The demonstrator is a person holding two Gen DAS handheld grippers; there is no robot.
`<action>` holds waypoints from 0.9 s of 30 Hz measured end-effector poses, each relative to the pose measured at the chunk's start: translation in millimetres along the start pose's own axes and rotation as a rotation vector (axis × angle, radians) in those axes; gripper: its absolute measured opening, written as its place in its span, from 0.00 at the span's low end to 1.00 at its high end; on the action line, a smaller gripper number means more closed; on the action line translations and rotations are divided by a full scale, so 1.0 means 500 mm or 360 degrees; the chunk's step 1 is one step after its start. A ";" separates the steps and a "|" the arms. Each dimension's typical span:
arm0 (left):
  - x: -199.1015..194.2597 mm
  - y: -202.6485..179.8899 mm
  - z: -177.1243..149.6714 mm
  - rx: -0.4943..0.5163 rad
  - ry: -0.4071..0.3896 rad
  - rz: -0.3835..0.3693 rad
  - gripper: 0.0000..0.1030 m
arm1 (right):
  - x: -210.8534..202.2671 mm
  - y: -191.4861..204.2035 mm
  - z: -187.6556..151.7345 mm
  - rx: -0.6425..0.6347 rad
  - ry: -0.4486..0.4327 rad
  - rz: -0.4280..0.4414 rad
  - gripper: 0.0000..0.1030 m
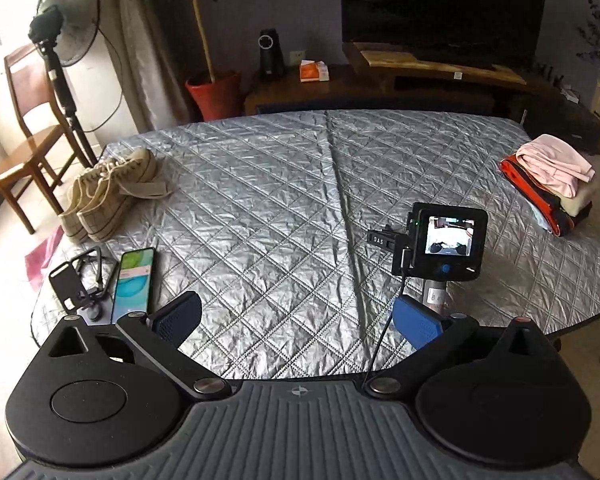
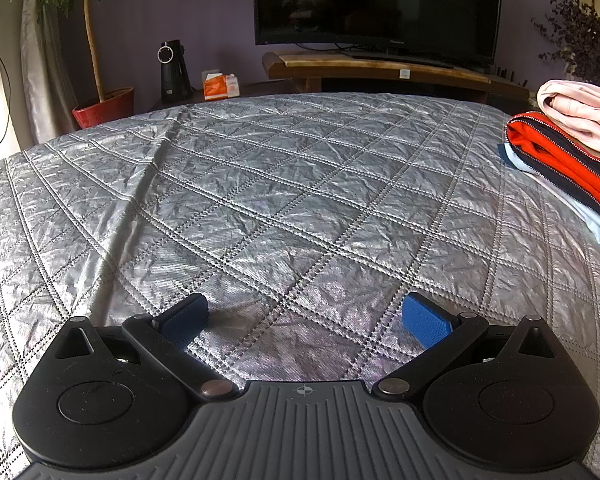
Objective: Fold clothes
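Silver quilted cover [image 1: 260, 200] spans the table; one stack of folded clothes [image 1: 548, 184], perhaps four garments, sits at right. At left lie two sneakers [image 1: 108, 196] and one phone [image 1: 134, 284]. Both the left gripper [image 1: 296, 320] and right gripper [image 2: 304, 320] hang wide apart, empty.

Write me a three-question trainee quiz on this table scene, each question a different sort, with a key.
1. True or false: the left claw is shut on a garment.
2. Multiple choice: what lies on top of the stack of folded clothes? A. a pink garment B. a green towel C. a pair of sneakers
3. Fill in: beside the phone at the table's left edge sits a pair of cream ____.

Key:
1. False. Both the left claw and the right claw are open and hold nothing over the silver quilted cover.
2. A, the pink garment.
3. Sneakers.
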State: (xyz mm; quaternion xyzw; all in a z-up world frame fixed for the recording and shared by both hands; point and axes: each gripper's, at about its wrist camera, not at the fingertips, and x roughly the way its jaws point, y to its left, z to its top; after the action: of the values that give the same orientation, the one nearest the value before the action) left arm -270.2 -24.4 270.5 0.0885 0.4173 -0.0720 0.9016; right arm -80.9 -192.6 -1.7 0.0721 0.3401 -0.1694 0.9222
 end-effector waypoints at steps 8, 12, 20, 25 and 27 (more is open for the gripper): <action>-0.011 -0.008 -0.002 0.0017 -0.0020 0.0009 1.00 | 0.001 0.000 0.001 0.0000 0.0000 0.0000 1.00; -0.012 -0.011 -0.003 0.0026 -0.0022 0.0010 1.00 | 0.001 -0.001 0.001 0.0000 0.0000 0.0000 1.00; -0.009 -0.009 -0.003 0.0030 -0.0019 0.0020 1.00 | 0.001 -0.001 0.001 0.0000 0.0000 0.0000 1.00; -0.005 -0.009 -0.005 0.0035 -0.0014 0.0021 1.00 | 0.000 -0.001 0.001 -0.0001 0.0000 0.0000 1.00; -0.002 -0.009 -0.005 0.0037 -0.0010 0.0018 1.00 | 0.000 -0.001 0.001 -0.0001 0.0000 0.0000 1.00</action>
State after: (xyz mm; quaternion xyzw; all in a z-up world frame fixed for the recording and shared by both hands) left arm -273.6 -28.3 269.2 0.1011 0.4130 -0.0720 0.9022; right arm -80.6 -193.1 -1.5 0.0720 0.3402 -0.1694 0.9222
